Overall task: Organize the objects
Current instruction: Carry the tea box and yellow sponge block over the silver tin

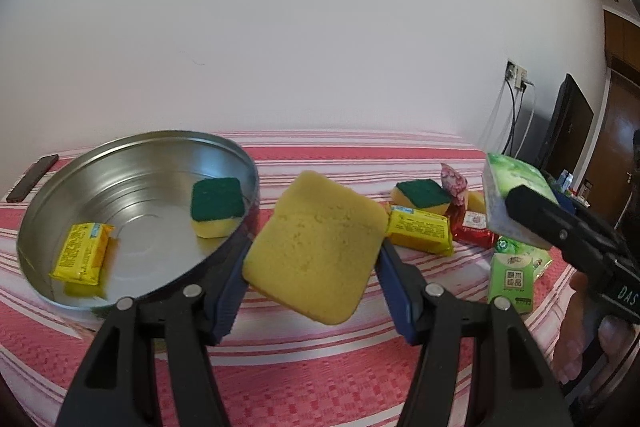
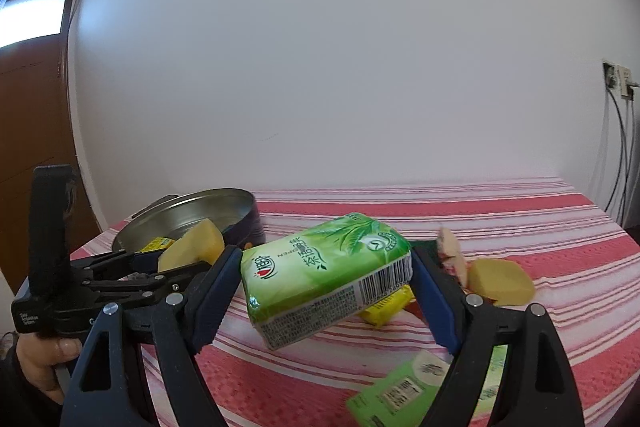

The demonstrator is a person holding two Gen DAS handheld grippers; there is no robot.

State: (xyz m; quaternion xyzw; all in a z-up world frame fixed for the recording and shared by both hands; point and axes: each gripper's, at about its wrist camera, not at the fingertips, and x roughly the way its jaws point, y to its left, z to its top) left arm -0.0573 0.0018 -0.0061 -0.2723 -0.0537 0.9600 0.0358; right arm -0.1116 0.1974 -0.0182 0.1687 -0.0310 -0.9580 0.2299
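My left gripper [image 1: 312, 251] is clamped on a yellow sponge [image 1: 316, 247], which sits lifted and tilted at the centre of the left wrist view, its yellow face toward the lens. My right gripper [image 2: 326, 277] is pinched on a green tissue pack [image 2: 326, 271], raised off the striped cloth [image 2: 500, 211] in the middle of the right wrist view.

Only the left wrist view looks down into the round tin [image 1: 132, 167] at left of frame: a yellow packet [image 1: 82, 253] lies on its floor at the left side, and a green-topped sponge [image 1: 216, 207] lies against its right wall. That view also shows a dark flat object [image 1: 32, 177] at the far left edge, which I cannot identify. Right of centre sit another green-topped sponge [image 1: 420, 195], a second yellow packet [image 1: 420, 231] and a red packet [image 1: 474, 227], bunched close together.

The right wrist view shows the held pack's barcode and print, which the left view only catches as a blur at its right edge. Its own tin interior is mostly screened by the rim and my left gripper. A second green pack [image 2: 400, 391] at lower right is cut by my gripper finger.
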